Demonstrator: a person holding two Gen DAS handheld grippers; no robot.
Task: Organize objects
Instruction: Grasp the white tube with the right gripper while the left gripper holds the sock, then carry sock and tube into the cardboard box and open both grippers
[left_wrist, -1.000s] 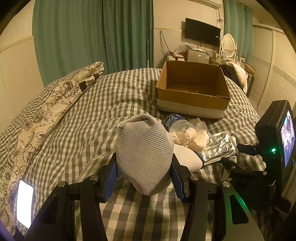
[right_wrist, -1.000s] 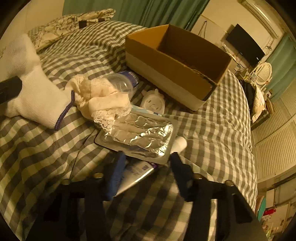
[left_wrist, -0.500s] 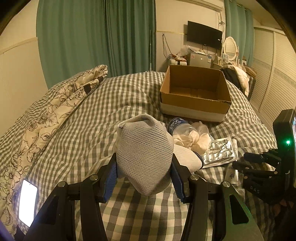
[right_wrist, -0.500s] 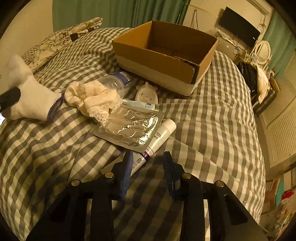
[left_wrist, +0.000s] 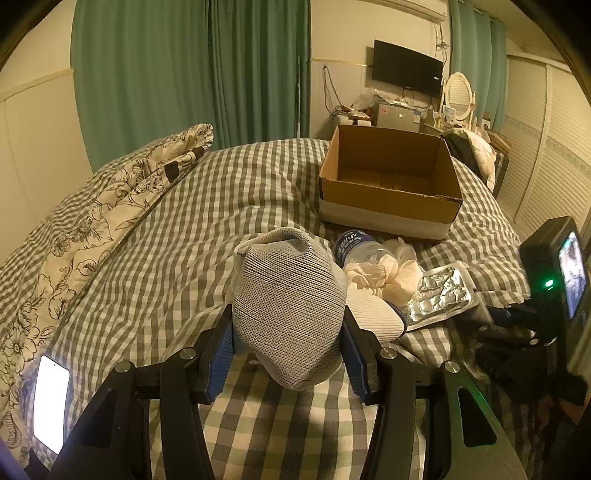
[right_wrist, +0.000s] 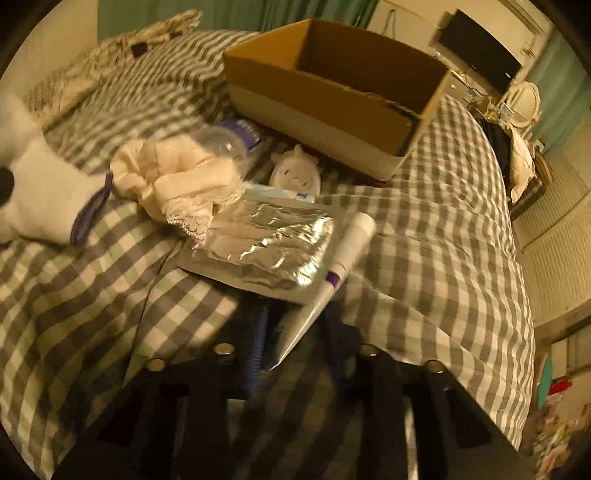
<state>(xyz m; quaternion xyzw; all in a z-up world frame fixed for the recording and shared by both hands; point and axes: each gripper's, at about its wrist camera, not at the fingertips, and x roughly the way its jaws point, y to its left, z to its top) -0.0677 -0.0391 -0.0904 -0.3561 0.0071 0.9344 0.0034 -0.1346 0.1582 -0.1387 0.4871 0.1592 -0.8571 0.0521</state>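
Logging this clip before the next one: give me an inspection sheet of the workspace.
Surface: checked bedspread.
Job's things: open cardboard box; sock; tube; foil blister pack; bottle; lace cloth.
Clutter: lit phone, floral pillow.
Grippers: left tongs shut on the sock; right tongs just closing around the tube's flat end, blurred.
Cables: wall wires beside the TV.
Surroundings: green curtains, mirror.

White sock (left_wrist: 291, 314) bunched upright, clamped, open brown box (left_wrist: 388, 192) empty behind pile, clear bottle (right_wrist: 229, 142) on side under lace cloth (right_wrist: 177, 188), foil pack (right_wrist: 266, 243) flat, white tube (right_wrist: 332, 273) beside it, tail end raised
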